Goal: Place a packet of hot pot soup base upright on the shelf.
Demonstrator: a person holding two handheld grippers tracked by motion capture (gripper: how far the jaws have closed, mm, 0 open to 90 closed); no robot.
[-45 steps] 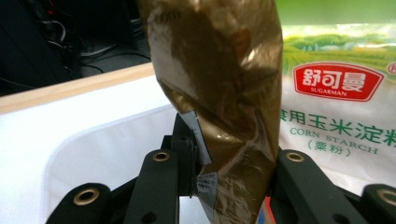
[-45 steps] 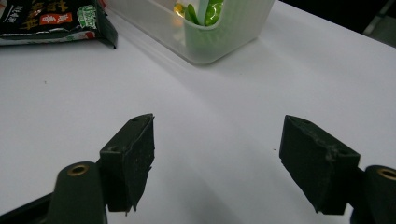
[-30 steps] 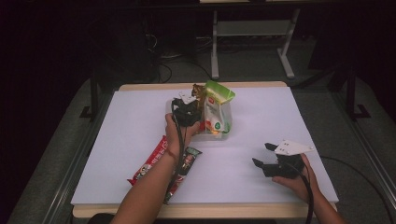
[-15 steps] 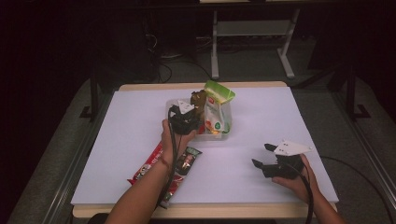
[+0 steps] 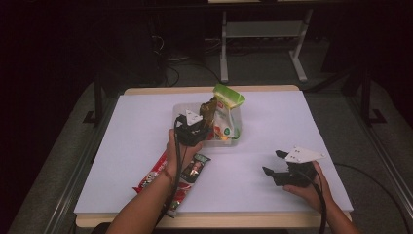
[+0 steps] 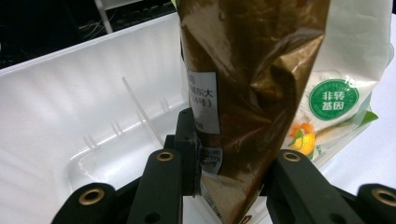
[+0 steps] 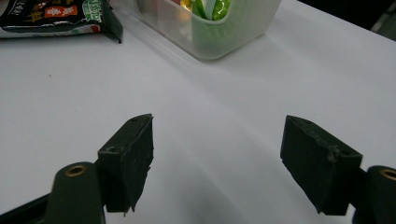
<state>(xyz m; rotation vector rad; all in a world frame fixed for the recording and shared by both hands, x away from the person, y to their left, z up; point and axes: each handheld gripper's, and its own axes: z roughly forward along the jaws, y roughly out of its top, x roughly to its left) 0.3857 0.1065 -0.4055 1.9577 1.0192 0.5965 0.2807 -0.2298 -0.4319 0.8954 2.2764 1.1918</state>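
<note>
My left gripper is shut on a brown foil snack bag and holds it upright over a clear plastic container. In the left gripper view the two black jaws press the bag from both sides, with the container's white wall behind it. A white and green bag stands in the container just right of the brown one. My right gripper rests on the white table at the near right, open, with nothing between its jaws.
A red snack packet and a dark green one lie on the table under the left forearm. The right gripper view shows the green packet and the container's corner ahead. A desk frame stands beyond the table.
The left hand has drawn slightly toward the near edge and a little lower, carrying the brown bag along. The right hand has stayed where it was.
</note>
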